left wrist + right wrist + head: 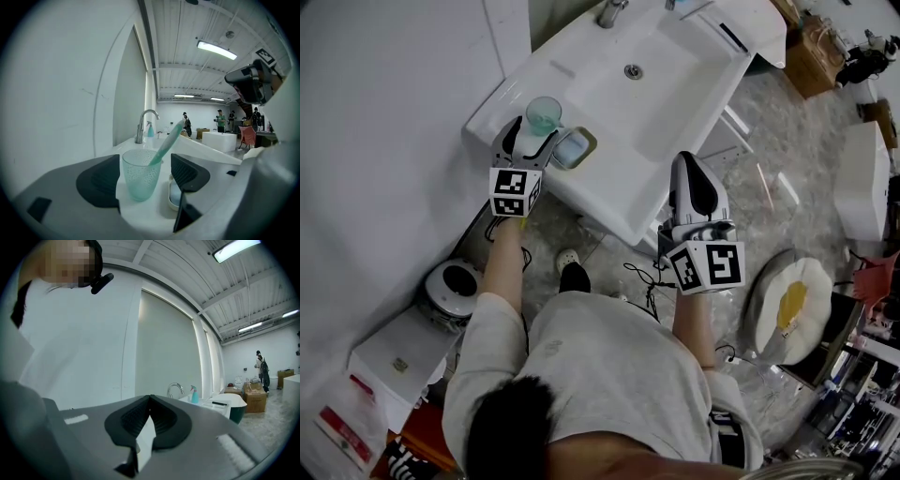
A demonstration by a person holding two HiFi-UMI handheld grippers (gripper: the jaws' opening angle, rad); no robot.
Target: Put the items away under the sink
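A translucent teal cup [544, 114] [141, 174] with a teal toothbrush [167, 140] leaning in it stands on the left ledge of the white sink [666, 122]. My left gripper [531, 141] [143, 180] is open, its jaws on either side of the cup without touching it. A soap dish [573, 148] [174, 195] lies just right of the cup. My right gripper [692, 174] [149, 420] is shut with nothing in it, held over the sink's front edge.
A chrome faucet [610, 11] [143, 123] and a teal spray bottle [150, 130] stand at the sink's back. A white wall [384, 122] runs along the left. On the floor lie a round device [453, 284], cables [642, 281] and a white box [401, 356].
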